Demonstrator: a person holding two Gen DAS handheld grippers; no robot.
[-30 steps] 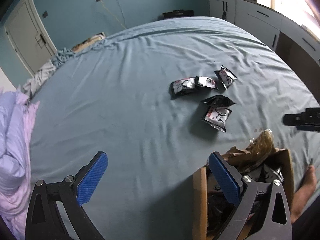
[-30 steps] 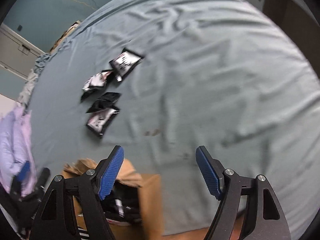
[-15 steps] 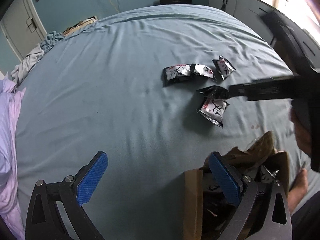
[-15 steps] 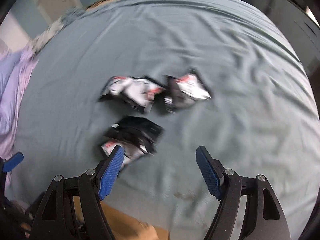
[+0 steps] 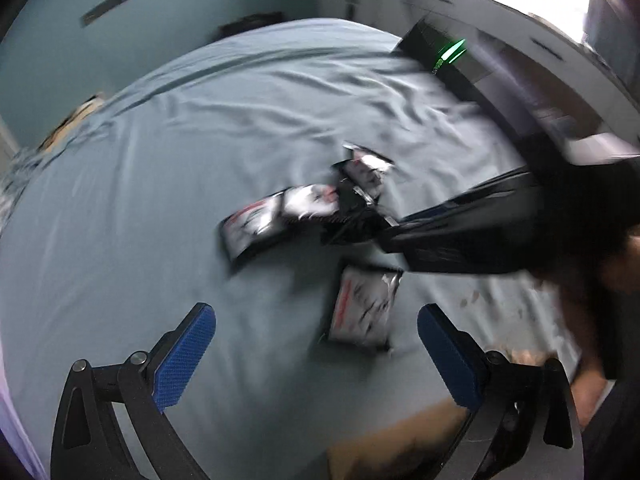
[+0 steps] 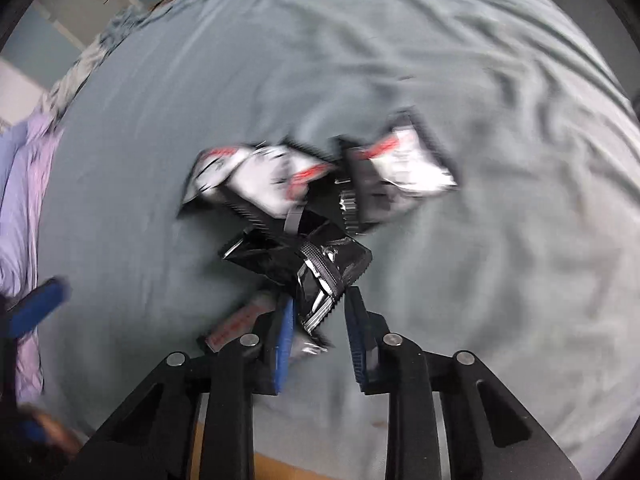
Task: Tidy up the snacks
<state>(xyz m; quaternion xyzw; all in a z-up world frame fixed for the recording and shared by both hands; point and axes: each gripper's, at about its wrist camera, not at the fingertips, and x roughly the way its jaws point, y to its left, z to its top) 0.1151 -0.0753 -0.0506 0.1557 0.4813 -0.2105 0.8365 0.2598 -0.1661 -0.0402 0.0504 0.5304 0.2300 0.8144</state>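
Right claw (image 6: 318, 312): narrowed onto the glossy black foil snack packet (image 6: 296, 258), pinching its near edge, presumably to lift it toward the brown cardboard box (image 5: 400, 436).
Left claw (image 5: 316, 356): wide apart, empty, above the grey-blue bedsheet (image 5: 160, 184).
Black-and-white foil snack packets (image 5: 280, 216): loosely clustered mid-bed; one (image 5: 364, 306) lies nearer the left claw.
Box cut off at the frame edge, contents unseen; motion blur makes the print unreadable.
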